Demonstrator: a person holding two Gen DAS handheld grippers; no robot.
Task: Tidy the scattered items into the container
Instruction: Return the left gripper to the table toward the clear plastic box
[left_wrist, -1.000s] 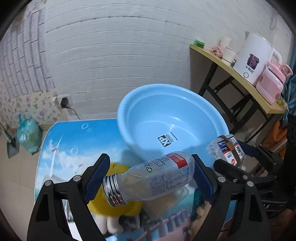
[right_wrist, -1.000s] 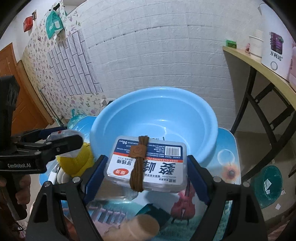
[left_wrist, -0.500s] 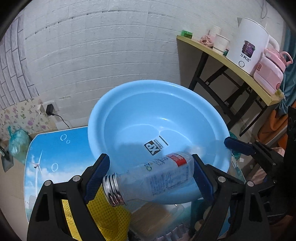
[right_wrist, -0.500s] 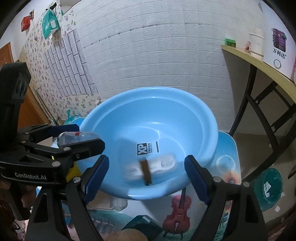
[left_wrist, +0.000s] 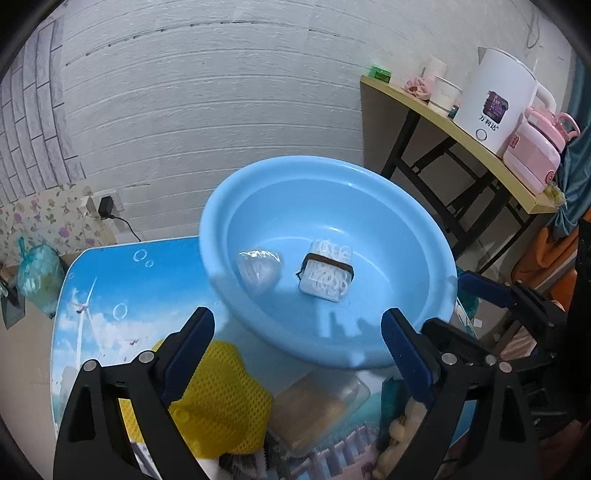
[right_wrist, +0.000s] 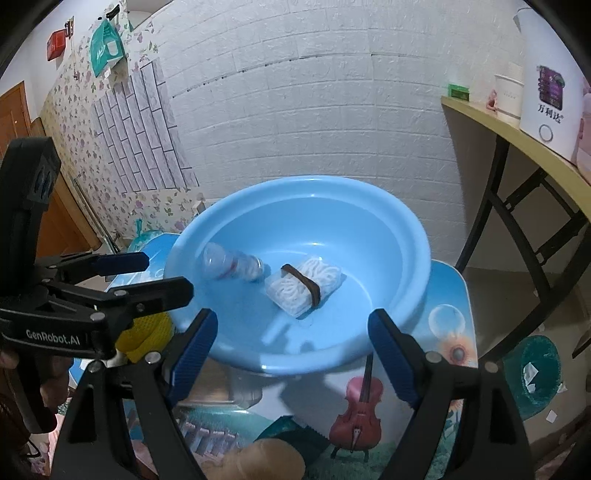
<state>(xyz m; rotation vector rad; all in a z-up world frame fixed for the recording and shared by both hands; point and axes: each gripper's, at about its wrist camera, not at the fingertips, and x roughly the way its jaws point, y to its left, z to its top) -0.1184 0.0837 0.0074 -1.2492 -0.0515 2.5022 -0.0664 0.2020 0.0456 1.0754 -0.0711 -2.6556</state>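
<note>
Basin (left_wrist: 369, 177) holds bottle (left_wrist: 258, 271) beside box (left_wrist: 327, 275); yellow mesh (left_wrist: 218, 398) outside.

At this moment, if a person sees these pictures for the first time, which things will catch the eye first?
The big blue basin fills the middle of the picture-covered table. Inside it a clear bottle lies on its side next to a clear plastic box with a brown band around it. In front, the left gripper, jaws opening, and the right gripper are empty.
</note>
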